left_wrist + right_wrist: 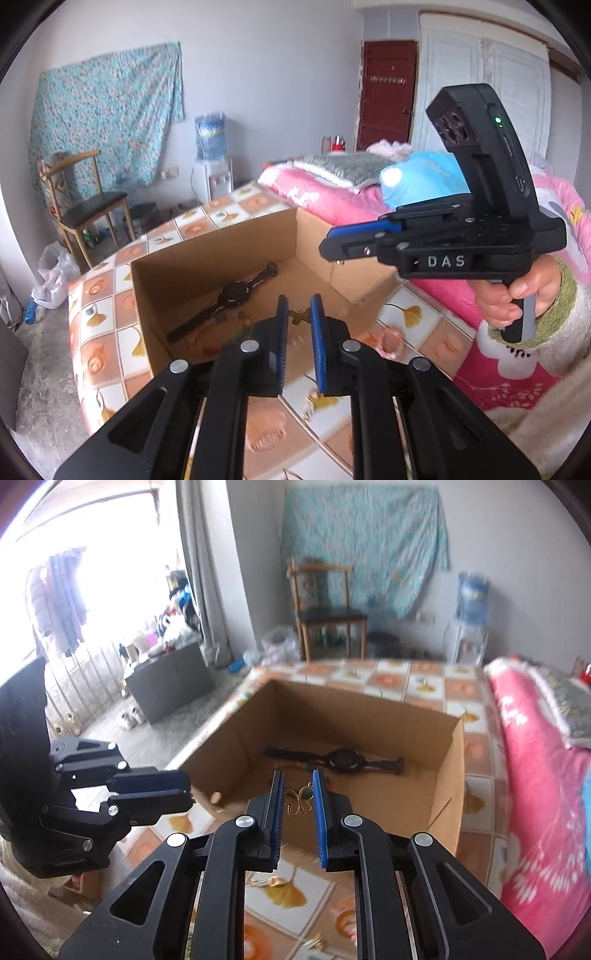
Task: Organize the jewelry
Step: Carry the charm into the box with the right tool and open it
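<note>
While the cardboard box [207, 251] stands open on the tiled table [110, 325], closer to its left edge than to the bed side, a black watch [234, 293] lies stretched across the box floor. Just in front of it is a string of coloured beads [225, 321], too blurred to make out well. Nearer the camera, the left gripper [298, 300] hangs over the box's near wall with its blue pads drawn close together. A small gold butterfly [299, 316] sits between them and seems pinched there, though the contact itself is hard to see. Further right, the right gripper [297, 773] is also nearly closed. Its pads clamp a second gold butterfly [297, 800] of thin wire, which touches both of them above the box's near wall. Below it, on the bare cloth near the table's front edge, lies another gold trinket [273, 880] – small and blurred. A hand [517, 295] in a fuzzy sleeve holds the right gripper's handle – and past the table's right edge lies a pink quilt [535, 757].
</note>
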Action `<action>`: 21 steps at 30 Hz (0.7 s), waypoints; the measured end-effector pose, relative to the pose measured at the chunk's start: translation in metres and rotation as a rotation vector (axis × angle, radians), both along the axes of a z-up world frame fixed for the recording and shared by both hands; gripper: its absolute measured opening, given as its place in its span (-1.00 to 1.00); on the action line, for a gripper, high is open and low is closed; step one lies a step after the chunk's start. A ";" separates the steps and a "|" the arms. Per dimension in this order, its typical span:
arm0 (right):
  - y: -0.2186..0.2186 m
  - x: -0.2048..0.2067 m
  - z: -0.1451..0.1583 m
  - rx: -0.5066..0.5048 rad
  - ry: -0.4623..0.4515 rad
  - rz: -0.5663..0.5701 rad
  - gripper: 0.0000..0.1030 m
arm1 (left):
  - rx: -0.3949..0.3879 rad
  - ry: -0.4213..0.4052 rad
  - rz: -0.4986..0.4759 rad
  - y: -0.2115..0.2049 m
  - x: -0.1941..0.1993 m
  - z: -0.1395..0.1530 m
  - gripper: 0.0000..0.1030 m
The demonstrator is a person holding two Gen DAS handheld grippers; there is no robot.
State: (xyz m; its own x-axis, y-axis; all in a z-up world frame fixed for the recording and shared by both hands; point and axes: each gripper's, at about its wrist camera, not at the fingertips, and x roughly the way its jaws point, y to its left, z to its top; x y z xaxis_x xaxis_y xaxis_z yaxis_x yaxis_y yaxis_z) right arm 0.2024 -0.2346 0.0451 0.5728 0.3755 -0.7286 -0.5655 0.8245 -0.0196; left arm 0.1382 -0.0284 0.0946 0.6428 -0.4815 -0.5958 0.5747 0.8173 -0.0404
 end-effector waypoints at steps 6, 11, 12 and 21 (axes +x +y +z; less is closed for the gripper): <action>-0.004 0.075 -0.034 -0.078 0.250 -0.055 -0.74 | 0.007 0.297 -0.019 -0.022 0.094 -0.022 -0.77; -0.003 0.116 -0.057 -0.150 0.378 -0.098 -0.74 | 0.004 0.516 -0.003 -0.038 0.153 -0.051 -0.77; -0.001 0.120 -0.060 -0.174 0.382 -0.099 -0.74 | -0.001 0.543 0.003 -0.039 0.158 -0.055 -0.77; -0.007 0.143 -0.069 -0.216 0.391 -0.122 -0.68 | -0.049 0.703 0.044 -0.044 0.180 -0.083 -0.77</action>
State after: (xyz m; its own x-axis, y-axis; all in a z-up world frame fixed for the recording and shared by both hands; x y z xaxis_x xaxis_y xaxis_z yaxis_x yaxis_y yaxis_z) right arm 0.3454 -0.2417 -0.0243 0.2695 0.1379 -0.9531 -0.4636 0.8861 -0.0029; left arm 0.3177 -0.0729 0.0112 0.1327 -0.5007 -0.8554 0.3658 0.8268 -0.4272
